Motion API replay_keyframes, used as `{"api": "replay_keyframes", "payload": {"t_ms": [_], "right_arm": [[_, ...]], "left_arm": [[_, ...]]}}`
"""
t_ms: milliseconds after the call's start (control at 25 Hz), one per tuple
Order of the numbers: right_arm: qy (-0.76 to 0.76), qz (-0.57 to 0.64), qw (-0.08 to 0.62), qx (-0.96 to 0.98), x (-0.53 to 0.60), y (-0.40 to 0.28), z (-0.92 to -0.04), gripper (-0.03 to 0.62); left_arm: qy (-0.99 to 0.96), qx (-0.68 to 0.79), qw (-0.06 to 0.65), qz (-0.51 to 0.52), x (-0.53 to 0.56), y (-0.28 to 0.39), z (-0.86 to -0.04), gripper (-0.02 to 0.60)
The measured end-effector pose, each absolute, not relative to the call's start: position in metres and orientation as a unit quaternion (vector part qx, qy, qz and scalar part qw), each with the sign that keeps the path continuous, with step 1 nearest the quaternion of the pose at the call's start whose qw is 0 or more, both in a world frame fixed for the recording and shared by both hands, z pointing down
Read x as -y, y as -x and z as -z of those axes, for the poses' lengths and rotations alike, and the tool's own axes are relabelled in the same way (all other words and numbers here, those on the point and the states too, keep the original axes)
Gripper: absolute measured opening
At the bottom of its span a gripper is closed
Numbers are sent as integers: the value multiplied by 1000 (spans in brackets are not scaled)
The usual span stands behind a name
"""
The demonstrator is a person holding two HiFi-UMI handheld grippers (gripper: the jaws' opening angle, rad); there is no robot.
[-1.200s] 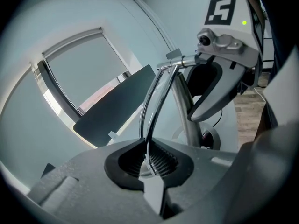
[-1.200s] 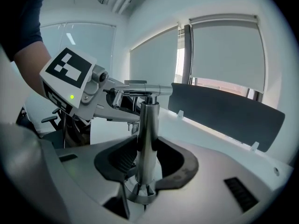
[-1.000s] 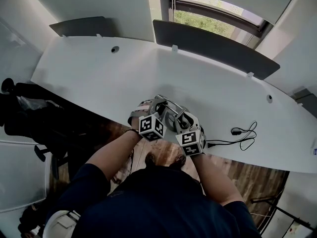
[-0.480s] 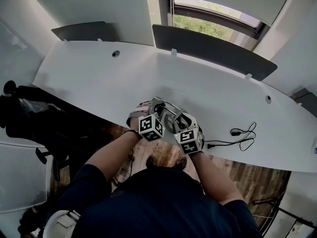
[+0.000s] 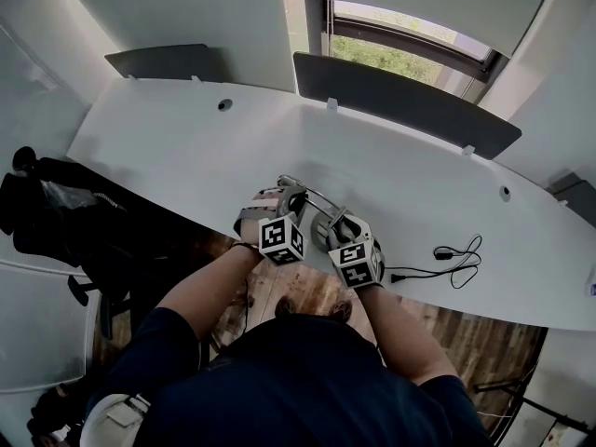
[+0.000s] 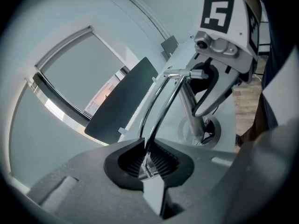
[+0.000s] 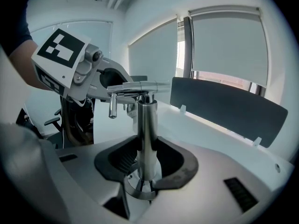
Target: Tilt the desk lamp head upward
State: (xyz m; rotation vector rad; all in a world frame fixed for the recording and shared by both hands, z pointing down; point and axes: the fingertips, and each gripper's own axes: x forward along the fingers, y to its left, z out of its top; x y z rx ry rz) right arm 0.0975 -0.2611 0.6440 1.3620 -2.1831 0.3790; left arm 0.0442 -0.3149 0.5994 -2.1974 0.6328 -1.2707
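A chrome desk lamp (image 5: 312,203) stands at the near edge of the white desk (image 5: 186,147), right in front of me. My left gripper (image 6: 148,164) is shut on the lamp's thin double-rod arm (image 6: 161,111), which rises from between the pads to a crossbar (image 6: 180,73). My right gripper (image 7: 145,164) is shut on the upright lamp post (image 7: 147,125) just above its round base (image 7: 140,190). In the head view the left gripper (image 5: 293,196) and right gripper (image 5: 335,226) sit side by side, their marker cubes toward me. I cannot make out the lamp head.
A black cable (image 5: 456,259) with a plug lies on the desk to the right of the lamp. Dark partition panels (image 5: 400,101) stand along the far edge, below a window. A black chair (image 5: 56,212) stands on the left beside the desk.
Both grippers keep their holds on the lamp. They and the lamp have shifted only slightly away from me in the head view.
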Motion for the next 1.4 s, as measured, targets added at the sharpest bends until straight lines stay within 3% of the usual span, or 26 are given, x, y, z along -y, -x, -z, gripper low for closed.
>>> {"api": "replay_keyframes", "payload": {"t_ms": [480,1400], "right_arm": [[-511,-144,267,804,262,-97,-644,138],[-510,-140,290,798,261,-94,-649,140]], "left_arm": [[758,-230,387,472,316,-41,-552,66],[682,-182,505,496,290,-60,-499,101]]}}
